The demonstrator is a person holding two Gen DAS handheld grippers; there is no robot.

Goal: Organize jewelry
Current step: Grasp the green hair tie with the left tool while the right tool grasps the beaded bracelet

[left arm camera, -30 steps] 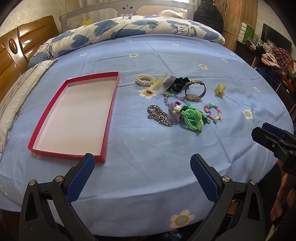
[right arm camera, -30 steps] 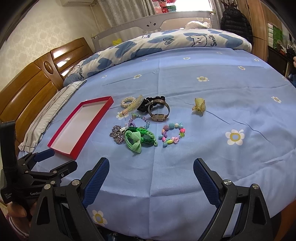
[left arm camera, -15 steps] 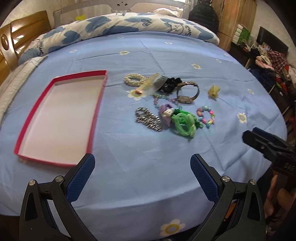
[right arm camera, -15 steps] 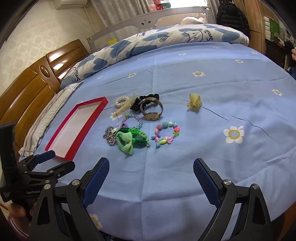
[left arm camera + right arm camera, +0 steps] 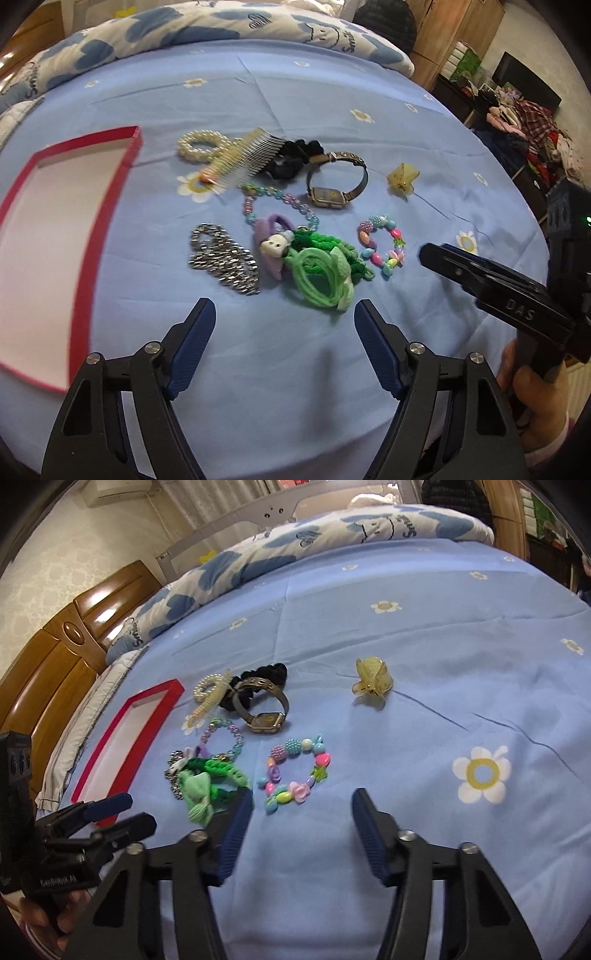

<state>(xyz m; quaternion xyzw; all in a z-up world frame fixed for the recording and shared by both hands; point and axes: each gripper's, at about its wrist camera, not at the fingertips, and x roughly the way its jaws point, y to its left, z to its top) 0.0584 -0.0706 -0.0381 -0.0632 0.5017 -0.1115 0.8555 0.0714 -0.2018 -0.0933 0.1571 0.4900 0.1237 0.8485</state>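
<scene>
Both tools are released and hold nothing: the left gripper (image 5: 284, 317) hovers with its jaws spread wide just short of the green hair ties (image 5: 325, 266) at its 12 o'clock, touching none of the jewelry. The right gripper (image 5: 301, 808), equally wide apart, frames the colourful bead bracelet (image 5: 295, 771) at its 12 o'clock. The red tray (image 5: 122, 173) lies at the left gripper's 10 o'clock on the blue bedsheet (image 5: 295, 110).
</scene>
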